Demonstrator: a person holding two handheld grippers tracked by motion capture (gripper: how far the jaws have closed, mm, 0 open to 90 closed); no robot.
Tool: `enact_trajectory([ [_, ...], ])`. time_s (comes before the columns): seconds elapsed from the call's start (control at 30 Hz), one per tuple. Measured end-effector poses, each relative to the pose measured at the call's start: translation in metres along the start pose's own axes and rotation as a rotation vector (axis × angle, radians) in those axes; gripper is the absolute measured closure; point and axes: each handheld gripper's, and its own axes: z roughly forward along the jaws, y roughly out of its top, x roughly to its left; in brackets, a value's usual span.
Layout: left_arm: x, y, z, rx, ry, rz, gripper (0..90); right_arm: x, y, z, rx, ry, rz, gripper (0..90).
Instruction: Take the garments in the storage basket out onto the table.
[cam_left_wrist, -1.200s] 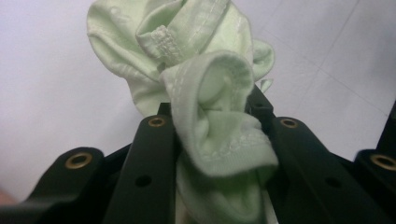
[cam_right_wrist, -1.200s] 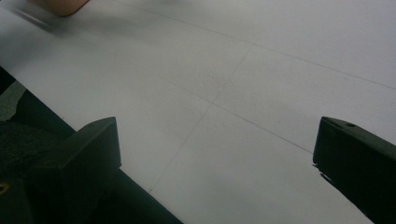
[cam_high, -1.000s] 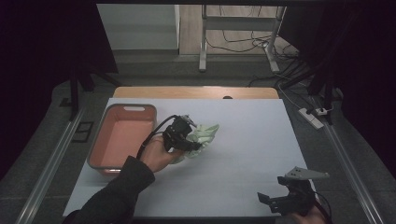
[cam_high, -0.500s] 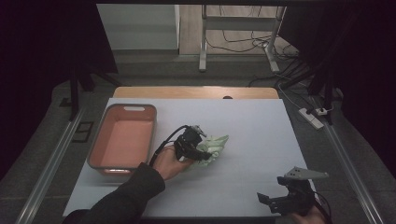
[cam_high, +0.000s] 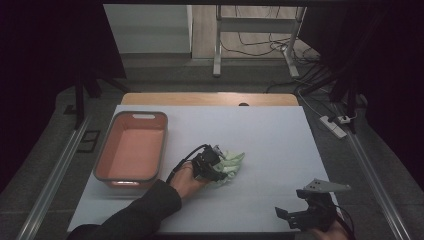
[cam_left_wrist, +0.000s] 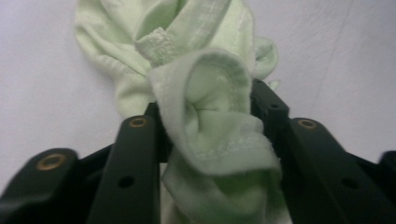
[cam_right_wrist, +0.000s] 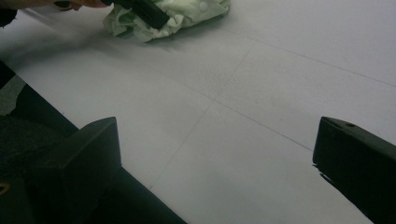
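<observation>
Two grippers: each held in one of the person's hands, over a white table (cam_high: 280, 135) seen from above.
Left gripper (cam_high: 216, 166): near the middle of the table, low over the surface, with the person's dark sleeve (cam_high: 135, 215) coming in from the near edge.
Left jaws: they have just been opening, and a pale green cloth (cam_left_wrist: 205, 107) sits bunched between them. In the left gripper view the folds fill the gap from one black jaw to the other, so the pads seem to press on the fabric from both sides, though the contact itself is hidden by the cloth.
Cloth: crumpled, soft-looking, with stitched hems. Its far part lies on the table beyond the jaws; in the high view it spreads just to the right of the left gripper.
Right gripper (cam_high: 300, 218): at the near right corner of the table, well apart from the cloth, with a grey three-cornered plate on top.
Right jaws: spread wide, with bare table between them.
Tray (cam_high: 107, 165): a salmon-pink rectangular tray with a grey rim, on the left of the table, near the left hand but apart from the cloth.
</observation>
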Motion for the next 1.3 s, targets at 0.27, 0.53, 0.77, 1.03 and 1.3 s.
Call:
enact_trajectory([
  [0.27, -0.001, -0.002, 0.006, -0.006, 0.01, 0.015, 50.2, 0.001, 0.0, 0.001, 0.009, -0.001, -0.006, 1.3],
  [0.53, -0.001, 0.0, 0.005, -0.011, 0.009, -0.011, 37.7, 0.001, 0.0, 0.001, 0.009, -0.001, -0.006, 1.3],
  [0.77, 0.0, 0.003, -0.001, -0.023, 0.004, -0.026, 27.4, 0.001, 0.0, 0.001, 0.011, -0.002, -0.007, 1.3],
  [1.03, 0.0, 0.006, -0.012, -0.062, -0.006, -0.039, 14.8, 0.001, 0.0, 0.001, 0.012, -0.002, -0.006, 1.3],
  [1.3, -0.002, 0.006, -0.021, -0.073, -0.009, -0.013, 6.7, 0.001, 0.0, 0.001, 0.012, -0.003, -0.005, 1.3],
])
